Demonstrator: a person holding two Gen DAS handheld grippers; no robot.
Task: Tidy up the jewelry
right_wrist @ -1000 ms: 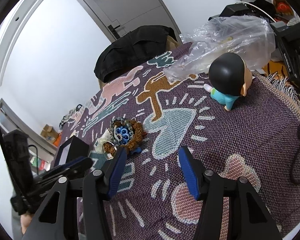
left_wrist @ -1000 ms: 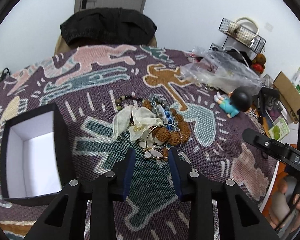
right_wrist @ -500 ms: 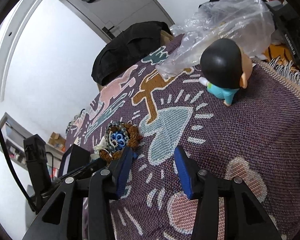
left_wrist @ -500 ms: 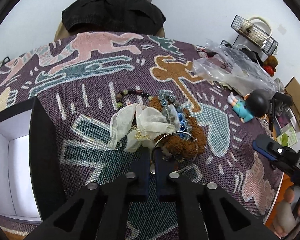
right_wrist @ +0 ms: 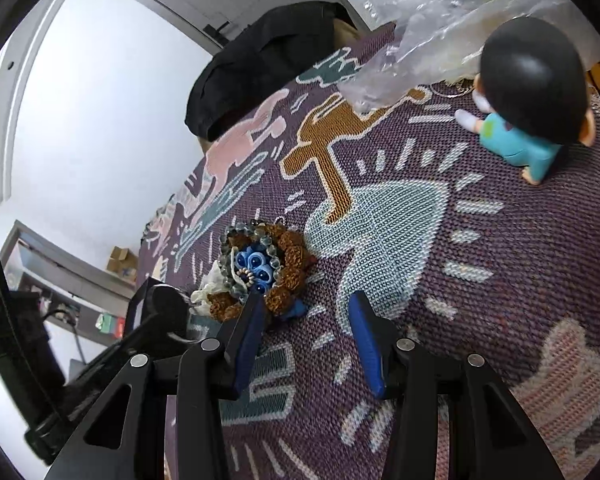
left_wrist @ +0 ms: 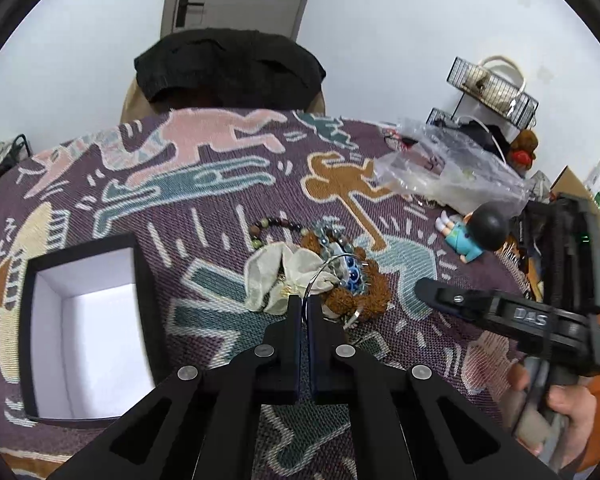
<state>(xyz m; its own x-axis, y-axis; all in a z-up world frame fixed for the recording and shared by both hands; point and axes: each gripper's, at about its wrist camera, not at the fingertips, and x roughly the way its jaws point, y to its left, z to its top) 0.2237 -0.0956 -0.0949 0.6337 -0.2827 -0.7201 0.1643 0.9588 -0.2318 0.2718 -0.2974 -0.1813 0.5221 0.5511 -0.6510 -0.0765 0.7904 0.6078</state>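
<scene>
A pile of jewelry (left_wrist: 332, 272) lies mid-table: brown bead bracelets, blue beads, a cream cloth pouch (left_wrist: 276, 276) and a thin silver bangle (left_wrist: 324, 270). My left gripper (left_wrist: 305, 304) is shut on the silver bangle at the pile's near edge. An open black box with a white inside (left_wrist: 88, 332) stands to the left. In the right wrist view the pile (right_wrist: 260, 268) sits just beyond my open, empty right gripper (right_wrist: 304, 312), whose left finger is next to the brown beads.
A patterned purple cloth (left_wrist: 220, 184) covers the table. A doll with a black head (left_wrist: 476, 236) and a clear plastic bag (left_wrist: 440, 168) lie at the right. A chair with a black garment (left_wrist: 228, 64) stands behind the table. The right gripper (left_wrist: 500, 312) shows at right.
My left gripper closed from open onto the silver bangle and has drawn back a little, lifting it. My right gripper has moved closer to the pile.
</scene>
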